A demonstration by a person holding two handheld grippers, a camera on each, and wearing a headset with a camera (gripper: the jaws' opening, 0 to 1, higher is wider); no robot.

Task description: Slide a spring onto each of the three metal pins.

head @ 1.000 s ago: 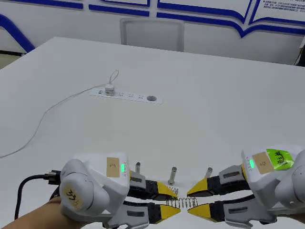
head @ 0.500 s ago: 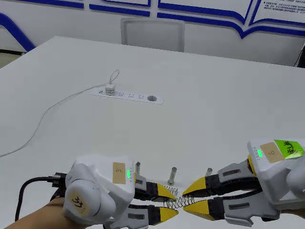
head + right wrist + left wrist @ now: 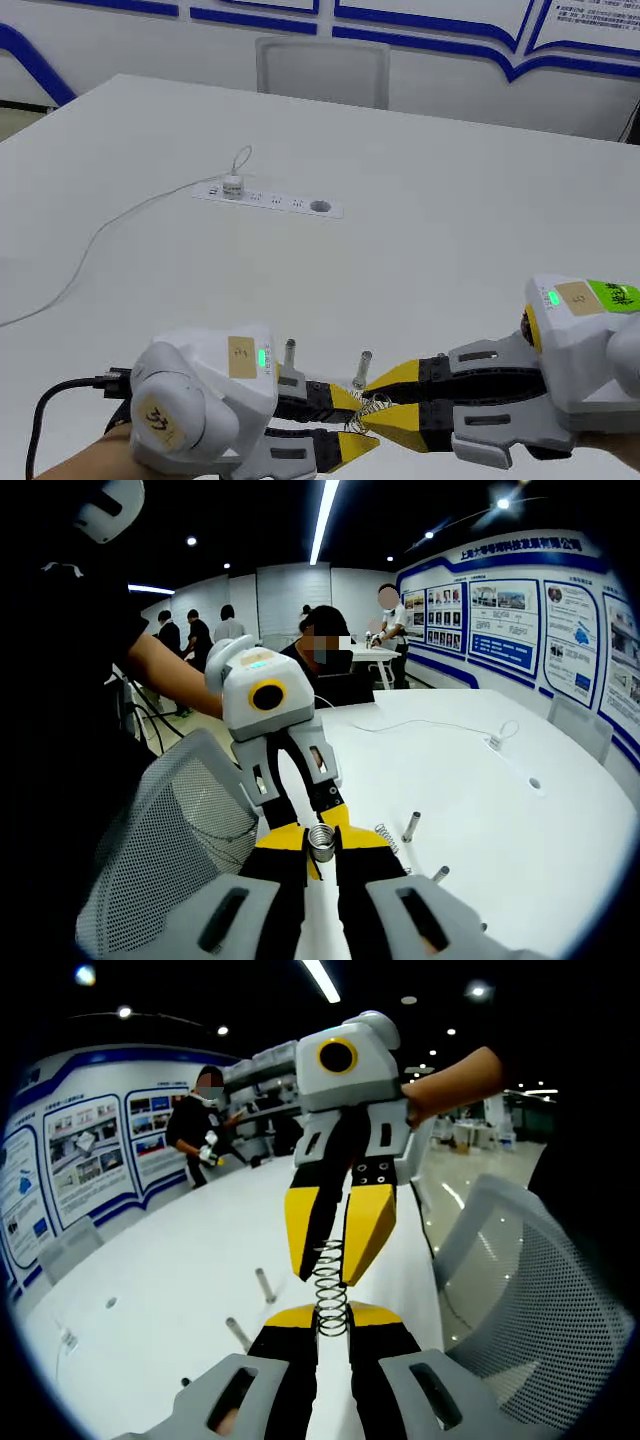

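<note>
A thin wire spring (image 3: 331,1290) spans the gap between my two grippers, low over the white table (image 3: 420,250). My left gripper (image 3: 331,1318) is shut on its near end, and my right gripper (image 3: 327,1272) faces it tip to tip, jaws pressed on the far end. From the right gripper (image 3: 320,848) the spring (image 3: 320,840) appears end-on between the yellow tips. In the head view the left gripper (image 3: 352,425) and right gripper (image 3: 366,405) meet just in front of two upright metal pins (image 3: 289,352) (image 3: 363,366); another pin (image 3: 440,874) stands nearby. A loose spring (image 3: 385,836) lies by a pin (image 3: 410,826).
A white power strip (image 3: 268,200) with a plugged adapter and a trailing cable (image 3: 90,250) lies mid-table. A grey chair (image 3: 322,70) stands at the far edge. A mesh chair (image 3: 520,1290) sits beside the near edge. People stand at other tables in the room.
My right gripper has slid left toward the left gripper until its yellow tips closed the gap and covered the spring's free end. The left gripper has stayed put, still holding the spring.
</note>
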